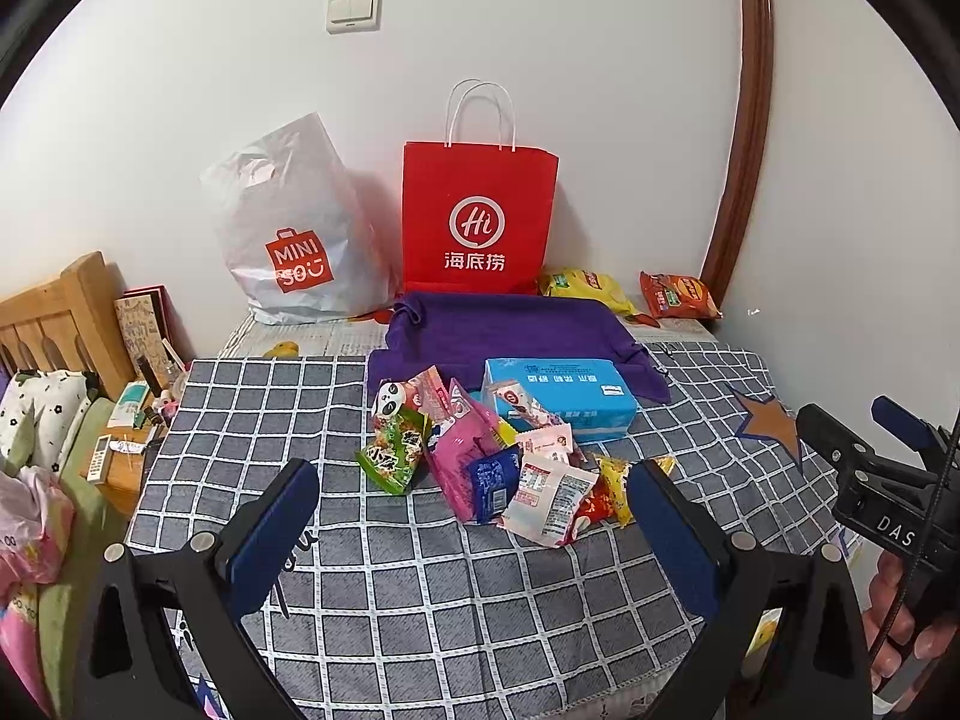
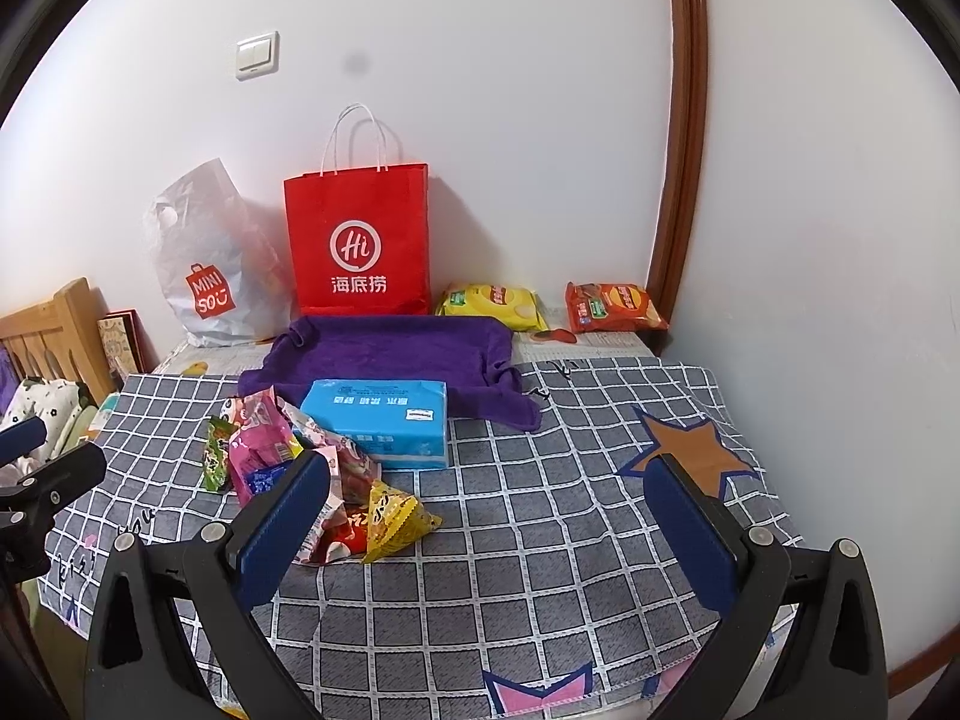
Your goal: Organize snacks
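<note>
A pile of small snack packets (image 1: pixel 498 462) (image 2: pixel 312 468) lies mid-table on the grey checked cloth (image 1: pixel 420 588) (image 2: pixel 540 528), in front of a blue tissue pack (image 1: pixel 564 396) (image 2: pixel 384 420). A purple towel (image 1: pixel 510 330) (image 2: pixel 396 354) lies behind it. Against the wall stand a red paper bag (image 1: pixel 477 222) (image 2: pixel 360 240) and a white plastic bag (image 1: pixel 288 228) (image 2: pixel 210 264). A yellow chip bag (image 1: pixel 585 288) (image 2: pixel 489 303) and a red chip bag (image 1: pixel 678 295) (image 2: pixel 612 306) lie at the back right. My left gripper (image 1: pixel 474 516) is open just short of the pile, holding nothing. My right gripper (image 2: pixel 489 510) is open and holds nothing, to the right of the pile.
A wooden bed frame (image 1: pixel 54 312) (image 2: pixel 54 324), a floral pillow (image 1: pixel 36 408) and a cluttered side stand (image 1: pixel 120 450) are at the left. A brown door frame (image 1: pixel 744 120) (image 2: pixel 678 120) runs up the right wall. A hand (image 1: pixel 900 618) holds the right gripper.
</note>
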The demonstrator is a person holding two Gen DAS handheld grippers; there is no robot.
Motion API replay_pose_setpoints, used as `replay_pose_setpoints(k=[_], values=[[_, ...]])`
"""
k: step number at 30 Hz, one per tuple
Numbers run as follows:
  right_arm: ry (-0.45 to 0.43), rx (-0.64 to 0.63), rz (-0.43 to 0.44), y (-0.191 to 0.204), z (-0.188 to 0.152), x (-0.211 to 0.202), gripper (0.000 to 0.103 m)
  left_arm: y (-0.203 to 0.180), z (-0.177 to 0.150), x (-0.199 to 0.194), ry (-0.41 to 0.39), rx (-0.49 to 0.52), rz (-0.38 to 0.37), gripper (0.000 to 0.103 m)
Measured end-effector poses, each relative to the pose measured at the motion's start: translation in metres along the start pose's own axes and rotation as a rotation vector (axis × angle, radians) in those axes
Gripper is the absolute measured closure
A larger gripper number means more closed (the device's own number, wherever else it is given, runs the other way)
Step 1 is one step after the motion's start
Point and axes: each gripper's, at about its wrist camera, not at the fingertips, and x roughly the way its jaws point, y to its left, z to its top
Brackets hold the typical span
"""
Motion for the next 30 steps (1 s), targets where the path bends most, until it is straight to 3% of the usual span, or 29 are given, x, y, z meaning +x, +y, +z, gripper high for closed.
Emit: replay_pose_setpoints(k=[30], values=[[-0.011, -0.004, 0.001, 0.0, 0.0004, -0.0036, 0.0, 0.0003, -0.0002, -0.0017, -0.008, 0.002, 0.001, 0.0]])
